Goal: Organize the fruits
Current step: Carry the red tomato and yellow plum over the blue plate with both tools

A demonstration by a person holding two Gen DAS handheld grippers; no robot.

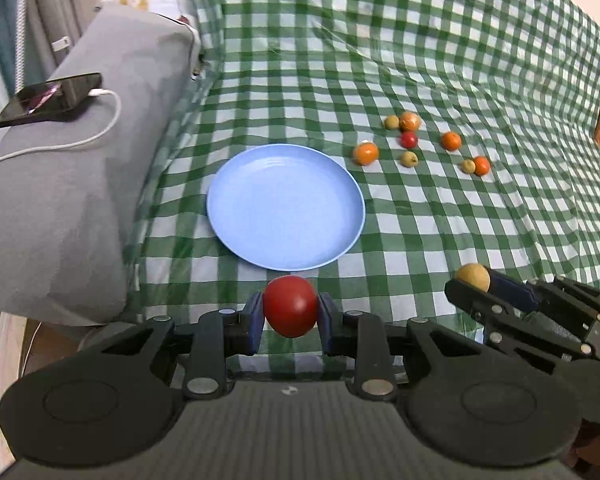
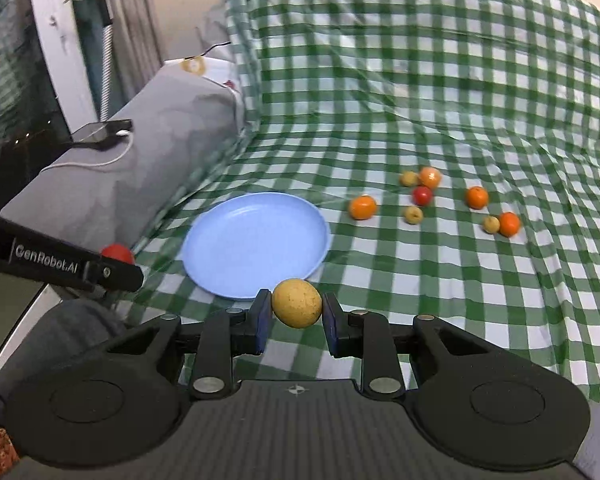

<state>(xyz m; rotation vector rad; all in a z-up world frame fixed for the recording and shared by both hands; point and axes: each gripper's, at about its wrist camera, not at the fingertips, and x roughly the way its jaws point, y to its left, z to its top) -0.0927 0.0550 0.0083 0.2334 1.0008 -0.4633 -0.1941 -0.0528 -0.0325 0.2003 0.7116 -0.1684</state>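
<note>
The left gripper [image 1: 291, 312] pinches a smooth, glossy red fruit [image 1: 291, 306] squarely between its blue pads, the round body bulging above and below them. The right gripper [image 2: 296, 309] clamps a matte, speckled yellow fruit [image 2: 297, 302] the same way, centred between its pads. Just beyond both sets of fingertips lies a shallow, round, pale-blue plate [image 1: 286, 206] with a raised rim, bare inside. Farther past the plate, to the right of the fingers, small loose fruits [image 1: 420, 142] in orange, red and dull yellow sit scattered on the wrinkled green-and-white checked cloth [image 1: 440, 60].
</note>
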